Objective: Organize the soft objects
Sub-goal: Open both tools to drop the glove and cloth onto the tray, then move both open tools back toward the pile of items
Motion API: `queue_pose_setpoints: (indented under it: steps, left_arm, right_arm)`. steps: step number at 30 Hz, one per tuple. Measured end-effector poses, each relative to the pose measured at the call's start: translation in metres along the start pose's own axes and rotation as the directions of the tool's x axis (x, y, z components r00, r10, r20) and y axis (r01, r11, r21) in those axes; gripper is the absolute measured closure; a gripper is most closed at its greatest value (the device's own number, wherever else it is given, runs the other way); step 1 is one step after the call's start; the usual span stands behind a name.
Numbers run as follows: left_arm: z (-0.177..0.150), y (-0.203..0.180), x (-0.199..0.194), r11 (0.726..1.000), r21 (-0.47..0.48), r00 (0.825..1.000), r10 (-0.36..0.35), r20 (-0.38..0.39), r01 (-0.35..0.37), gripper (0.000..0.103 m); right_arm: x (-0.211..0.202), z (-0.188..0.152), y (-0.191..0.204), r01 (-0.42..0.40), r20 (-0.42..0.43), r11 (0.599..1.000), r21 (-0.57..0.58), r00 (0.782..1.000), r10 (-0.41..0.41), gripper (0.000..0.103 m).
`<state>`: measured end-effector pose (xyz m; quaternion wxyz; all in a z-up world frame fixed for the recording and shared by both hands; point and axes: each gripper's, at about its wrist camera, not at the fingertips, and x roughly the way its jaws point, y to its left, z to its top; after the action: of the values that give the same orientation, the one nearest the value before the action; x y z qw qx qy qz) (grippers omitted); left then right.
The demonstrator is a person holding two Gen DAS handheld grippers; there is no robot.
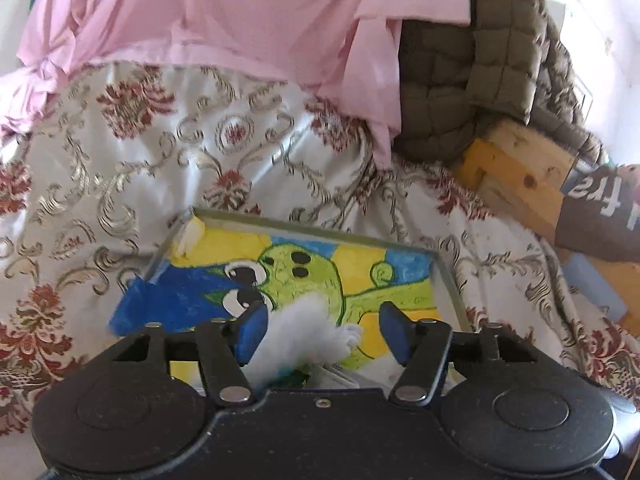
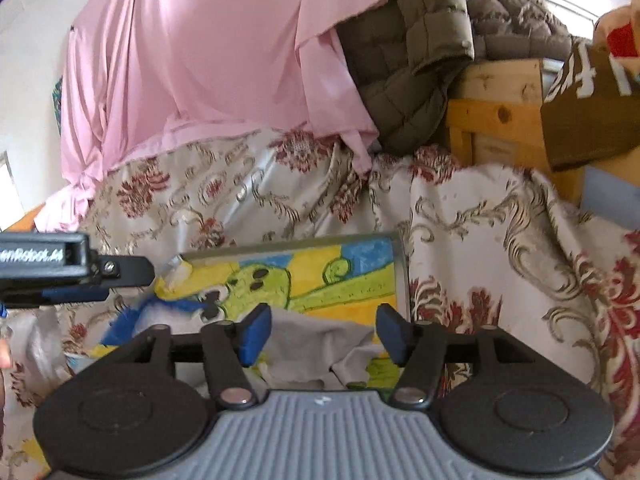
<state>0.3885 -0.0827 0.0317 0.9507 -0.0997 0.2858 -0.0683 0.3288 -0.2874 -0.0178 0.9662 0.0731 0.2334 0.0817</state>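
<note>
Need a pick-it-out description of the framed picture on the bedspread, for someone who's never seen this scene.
Start at the white bedspread patterned with red flowers and silver scrolls. Below the hanging pink cloth, lying flat on the spread, is the framed picture. It is the only rigid, flat item there: a thin grey frame around a bright crayon-style green creature on yellow and blue.

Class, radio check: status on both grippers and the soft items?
Left gripper open, white fluffy toy between its jaws. Right gripper open over grey cloth. Framed picture underneath.
</note>
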Motion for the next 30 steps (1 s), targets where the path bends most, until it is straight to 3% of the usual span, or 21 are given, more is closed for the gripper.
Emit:
queue_pose_setpoints:
  steps: [6, 16, 25, 30]
  left_arm:
    - [-0.007, -0.001, -0.051, 1.000, 0.021, 0.993, -0.020, 0.115, 0.018, 0.024]
    - [-0.031, 0.007, -0.142, 0.999, 0.052, 0.961, -0.006, 0.277, -0.009, 0.004]
    - [-0.064, 0.025, -0.207, 0.999, 0.035, 0.929, 0.017, 0.370, -0.032, 0.001]
    - [-0.088, 0.038, -0.232, 0.999, 0.007, 0.919, 0.028, 0.394, -0.033, 0.001]
  right_arm:
    - [-0.043, 0.010, 0.009, -0.022, 0.092, 1.000, 0.008, 0.996, 0.022, 0.018]
    - [-0.117, 0.013, 0.034, -0.034, 0.247, 0.999, -0.016, 0.968, 0.037, 0.000]
    - [-0.174, -0.010, 0.066, -0.013, 0.327, 0.998, -0.061, 0.944, 0.033, 0.000]
    - [-0.198, -0.032, 0.082, -0.015, 0.324, 0.997, -0.073, 0.945, 0.038, 0.000]
